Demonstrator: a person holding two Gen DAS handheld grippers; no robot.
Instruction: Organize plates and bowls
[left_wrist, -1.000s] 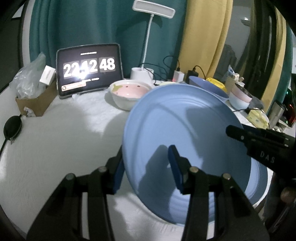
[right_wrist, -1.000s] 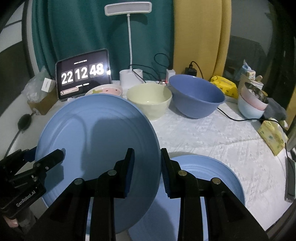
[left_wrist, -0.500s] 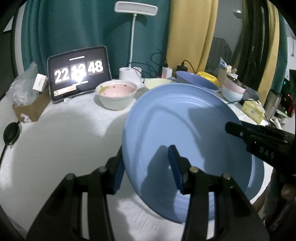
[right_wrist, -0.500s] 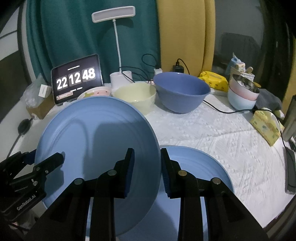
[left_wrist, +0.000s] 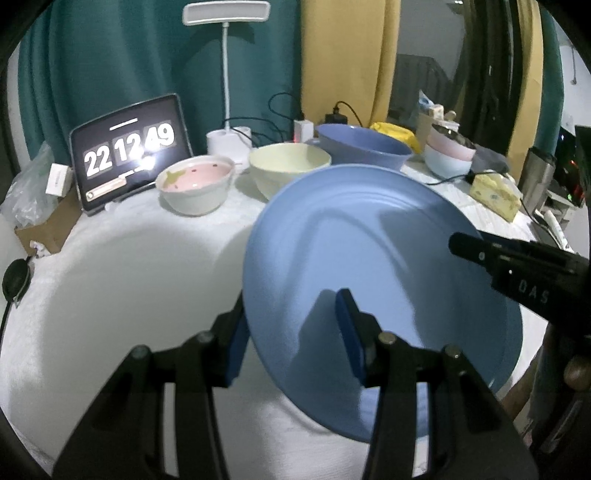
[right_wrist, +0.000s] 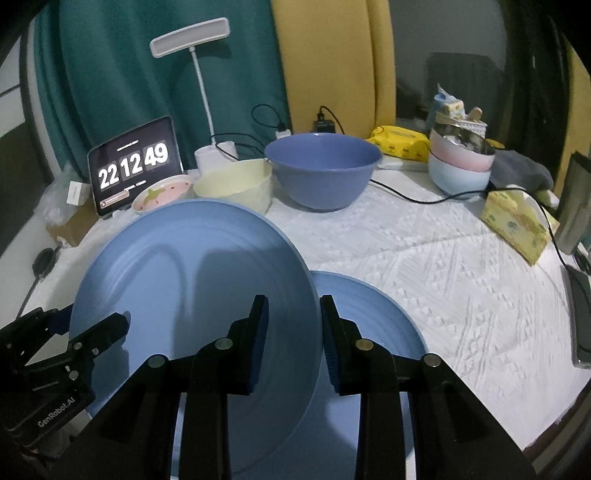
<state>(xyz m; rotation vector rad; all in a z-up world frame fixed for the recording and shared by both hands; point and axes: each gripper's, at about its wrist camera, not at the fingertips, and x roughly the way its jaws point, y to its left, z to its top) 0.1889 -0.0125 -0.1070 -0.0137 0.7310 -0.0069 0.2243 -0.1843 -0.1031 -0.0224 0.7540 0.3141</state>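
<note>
- Blue bowl (right_wrist: 322, 170) and cream bowl (right_wrist: 236, 184) sat empty.
- Left gripper (left_wrist: 291, 332) and right gripper (right_wrist: 291, 343) both clamped the tilted blue plate (right_wrist: 192, 295).
- Only the right wrist view showed a second plate (right_wrist: 380, 325) beneath.

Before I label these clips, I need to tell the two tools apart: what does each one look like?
Both are black, with two fingers tipped in blue ribbed pads and round silver pins at the joints. The left tool bears white "GenRobot.AI" lettering on its body; the right tool shows "DAS" on its side. No cables or sleeves are visible.
</note>
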